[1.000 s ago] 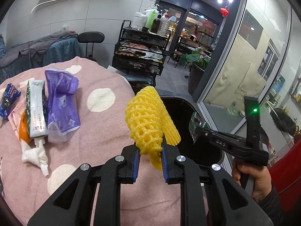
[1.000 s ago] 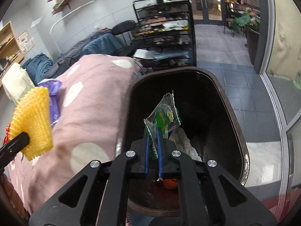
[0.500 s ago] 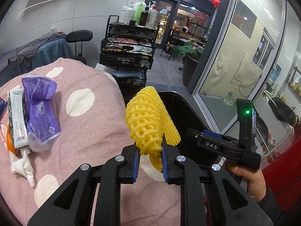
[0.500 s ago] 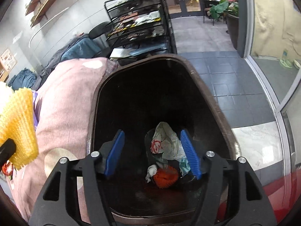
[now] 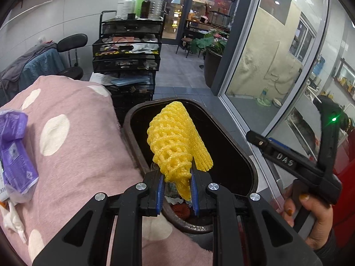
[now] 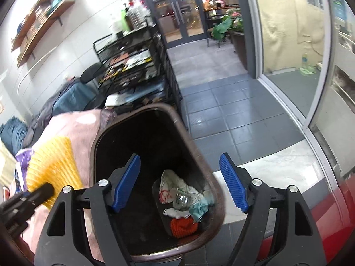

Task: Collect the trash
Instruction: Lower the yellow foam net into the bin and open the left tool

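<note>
Left gripper (image 5: 176, 196) clamps yellow foam net (image 5: 177, 141) by lower end; net stands over open bin (image 5: 131, 128), beside pink spotted cover (image 5: 73, 155). Right gripper (image 6: 179, 182) empty, jaws opening above bin, near its right rim. Risk: light springy net may catch on pad or fall on rim and bounce to floor if released too near edge.

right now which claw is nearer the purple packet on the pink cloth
Left. The left claw, shut on the yellow foam net, is at the bin's cloth-side rim, beside the cloth where the purple packet lies. The right claw, opening and empty, is over the bin, farther off.
</note>
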`<state>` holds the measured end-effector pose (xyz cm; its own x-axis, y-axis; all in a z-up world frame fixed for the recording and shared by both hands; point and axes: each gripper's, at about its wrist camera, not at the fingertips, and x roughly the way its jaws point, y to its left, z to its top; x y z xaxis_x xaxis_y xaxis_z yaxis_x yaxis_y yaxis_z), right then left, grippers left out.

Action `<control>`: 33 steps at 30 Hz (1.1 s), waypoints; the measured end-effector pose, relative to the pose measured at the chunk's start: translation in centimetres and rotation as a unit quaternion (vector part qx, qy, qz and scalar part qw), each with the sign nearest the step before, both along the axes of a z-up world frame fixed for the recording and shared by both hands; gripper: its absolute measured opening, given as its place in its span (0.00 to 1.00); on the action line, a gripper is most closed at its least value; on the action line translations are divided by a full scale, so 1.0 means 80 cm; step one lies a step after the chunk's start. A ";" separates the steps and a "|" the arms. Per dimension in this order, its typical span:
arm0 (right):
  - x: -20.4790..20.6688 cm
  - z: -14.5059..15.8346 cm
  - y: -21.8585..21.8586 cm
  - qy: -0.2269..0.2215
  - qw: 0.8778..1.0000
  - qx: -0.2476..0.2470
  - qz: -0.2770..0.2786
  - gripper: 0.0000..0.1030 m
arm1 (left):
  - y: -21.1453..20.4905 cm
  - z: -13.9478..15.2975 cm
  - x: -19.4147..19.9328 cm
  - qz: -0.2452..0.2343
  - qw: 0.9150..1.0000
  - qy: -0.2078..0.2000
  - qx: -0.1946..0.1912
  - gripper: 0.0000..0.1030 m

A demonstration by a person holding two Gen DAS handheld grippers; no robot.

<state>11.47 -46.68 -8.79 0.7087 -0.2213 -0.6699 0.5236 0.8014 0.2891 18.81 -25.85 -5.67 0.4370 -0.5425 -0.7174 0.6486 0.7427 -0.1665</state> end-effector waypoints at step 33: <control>-0.020 0.009 -0.029 -0.006 0.999 0.005 -0.034 0.79 | 0.001 0.025 -0.028 0.001 0.998 -0.063 -0.029 0.95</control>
